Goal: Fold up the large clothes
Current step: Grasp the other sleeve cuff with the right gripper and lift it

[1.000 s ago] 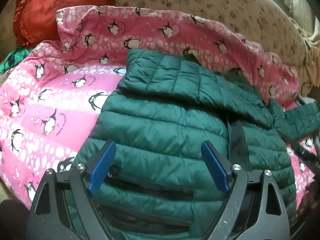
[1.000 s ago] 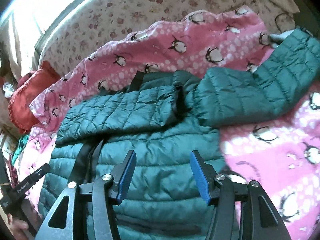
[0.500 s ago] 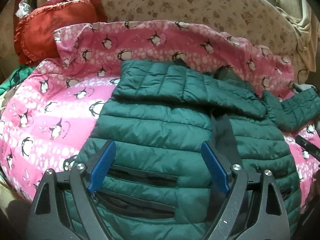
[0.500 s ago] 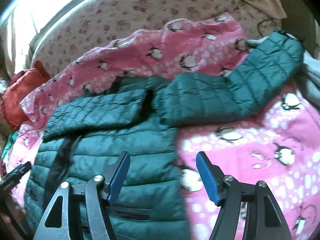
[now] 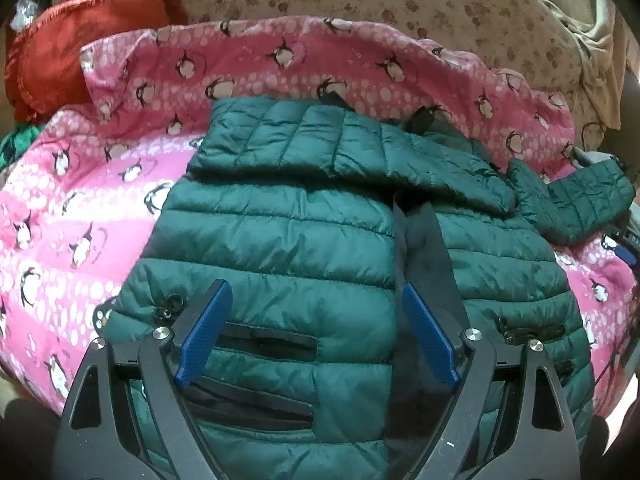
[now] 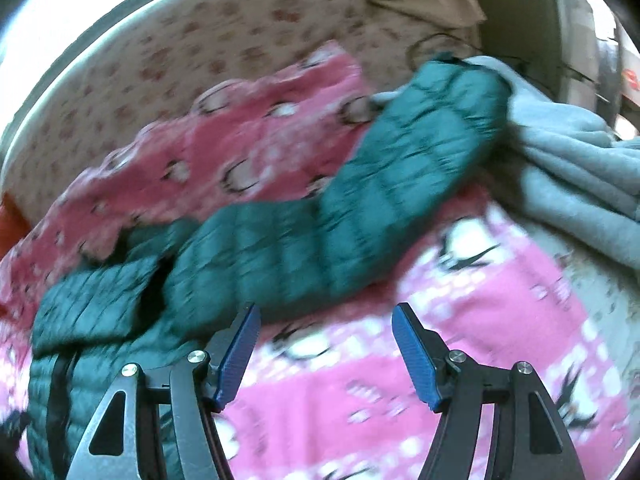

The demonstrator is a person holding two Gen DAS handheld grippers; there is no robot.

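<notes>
Green puffer jacket [image 5: 288, 240] lies front-up on the penguin blanket [image 5: 80, 216] — one sleeve [image 5: 320, 148] folded across, other sleeve [image 6: 360, 208] outstretched; left claw [image 5: 316, 332] and right claw [image 6: 326, 352] both spread, empty.

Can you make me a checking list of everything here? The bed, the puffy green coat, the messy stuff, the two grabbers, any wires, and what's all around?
Surface: pink penguin blanket over a flowered sheet.
Job's things: green puffer jacket lying front up; one sleeve folded across the chest, the other sleeve stretched out sideways, not yet folded.
Clutter: red cushion at the far left; grey cloth beside the outstretched sleeve's cuff.
Grippers: left gripper open above the jacket's lower front; right gripper open over the blanket near the outstretched sleeve, holding nothing.
Cables: thin dark wire on the sheet.
Surroundings: beige fabric bunched at the far right; right view blurred.
</notes>
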